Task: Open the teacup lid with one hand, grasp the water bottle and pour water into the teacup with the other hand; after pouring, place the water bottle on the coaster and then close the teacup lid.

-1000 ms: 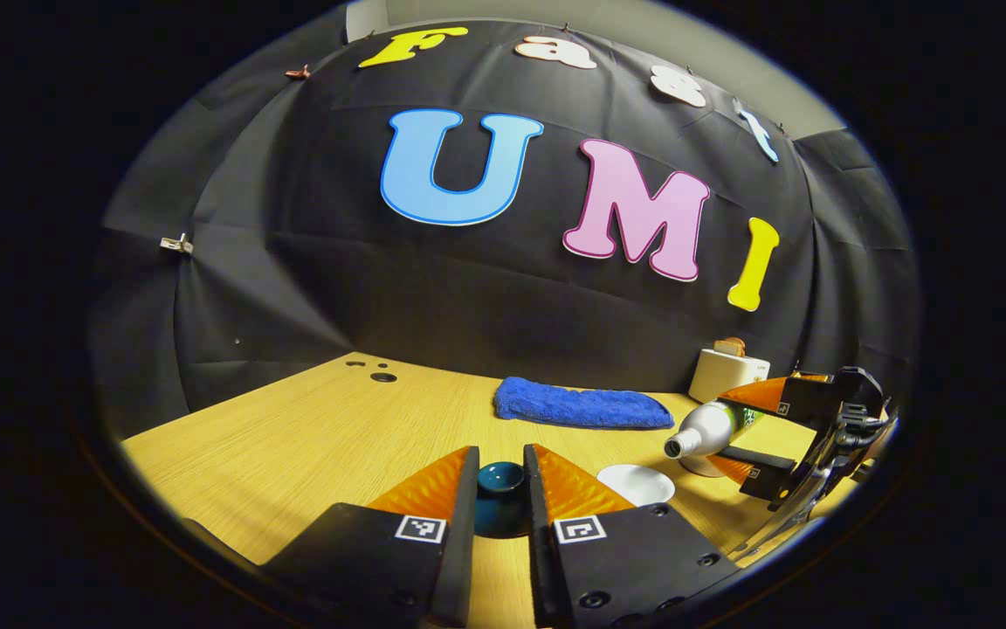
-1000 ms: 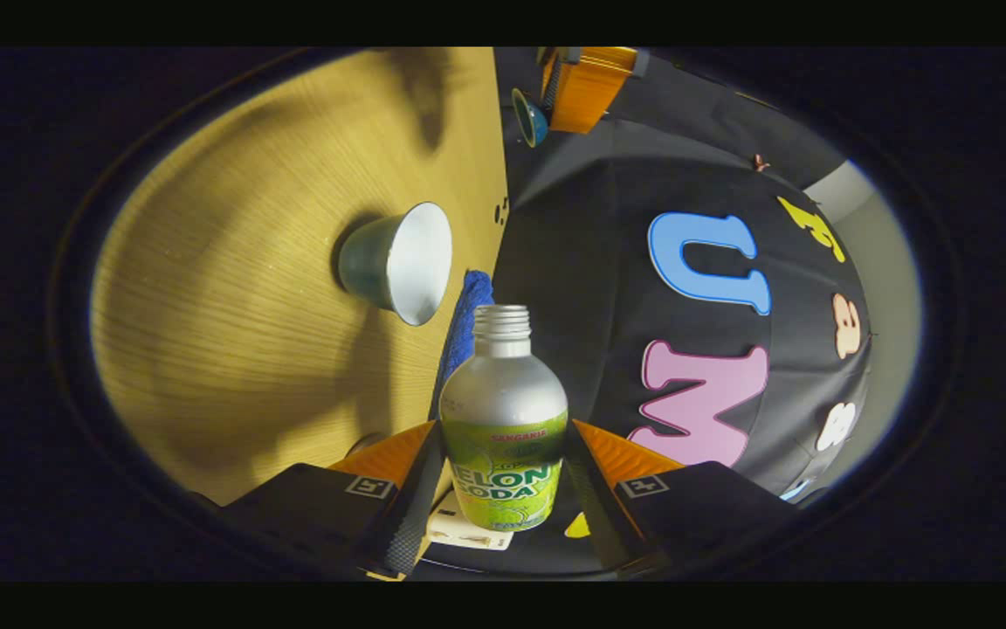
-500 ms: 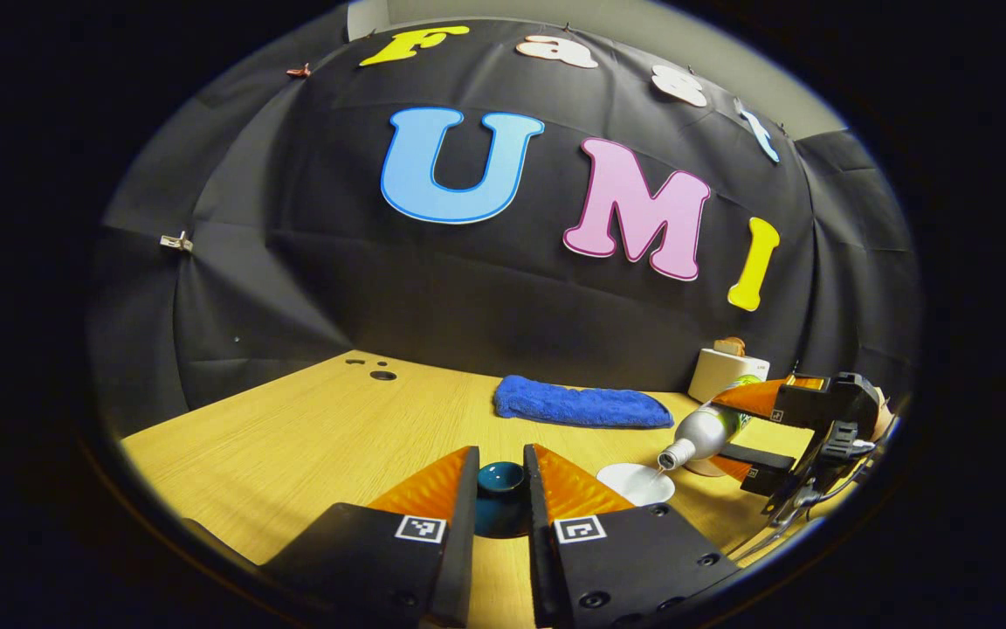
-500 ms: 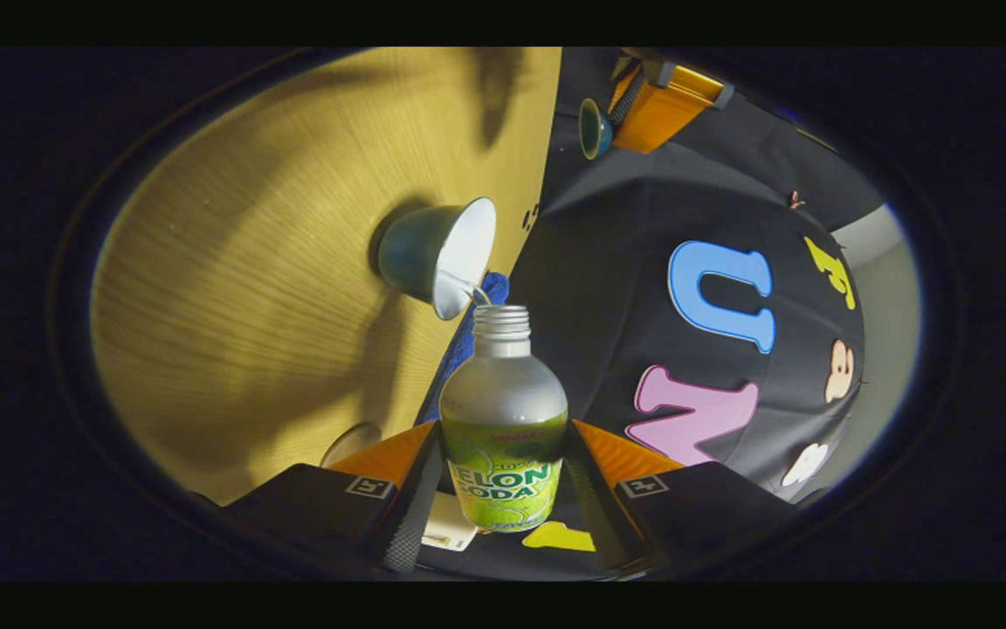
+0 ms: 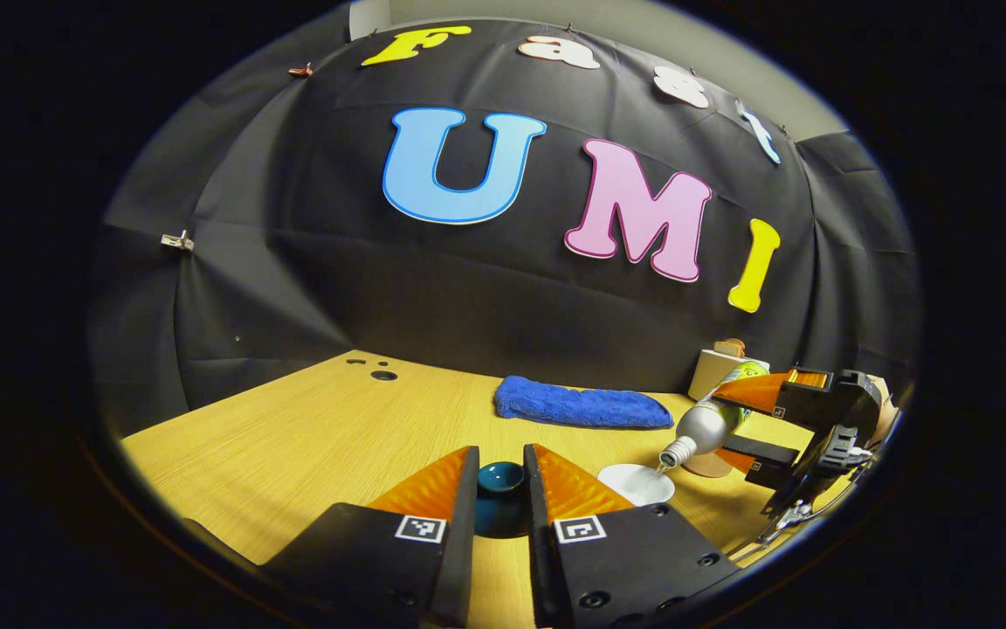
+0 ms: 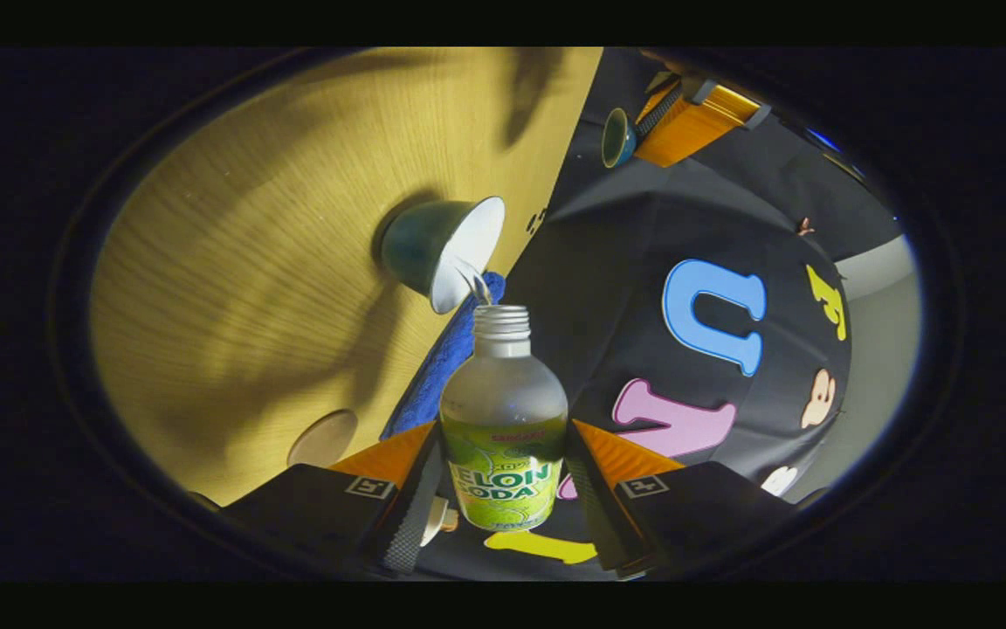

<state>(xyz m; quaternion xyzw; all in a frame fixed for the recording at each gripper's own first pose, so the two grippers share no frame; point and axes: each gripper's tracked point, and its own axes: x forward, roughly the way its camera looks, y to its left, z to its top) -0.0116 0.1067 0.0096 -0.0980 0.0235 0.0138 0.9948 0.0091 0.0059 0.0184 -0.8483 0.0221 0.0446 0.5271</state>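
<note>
Above the pale wooden counter (image 5: 311, 437), the right hand-held gripper (image 6: 503, 489) clamps a tilted silver green-labelled bottle (image 6: 503, 411) pouring water into the white-lined teal teacup (image 6: 446, 253); the left hand-held gripper (image 5: 500, 498) pinches the small teal lid (image 5: 500, 489).

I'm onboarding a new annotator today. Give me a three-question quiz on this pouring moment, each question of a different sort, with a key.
1. True or false: the right gripper holds the water bottle tilted, with its mouth at the teacup.
2. Multiple choice: what does the left gripper hold between its fingers? A) the blue cloth B) the teacup lid C) the coaster
3. Fill in: a thin stream of ____ runs from the bottle's mouth into the cup.

Key:
1. True.
2. B: the teacup lid is held, while the blue cloth lies at the back of the table and the coaster lies bare.
3. Water.
</note>
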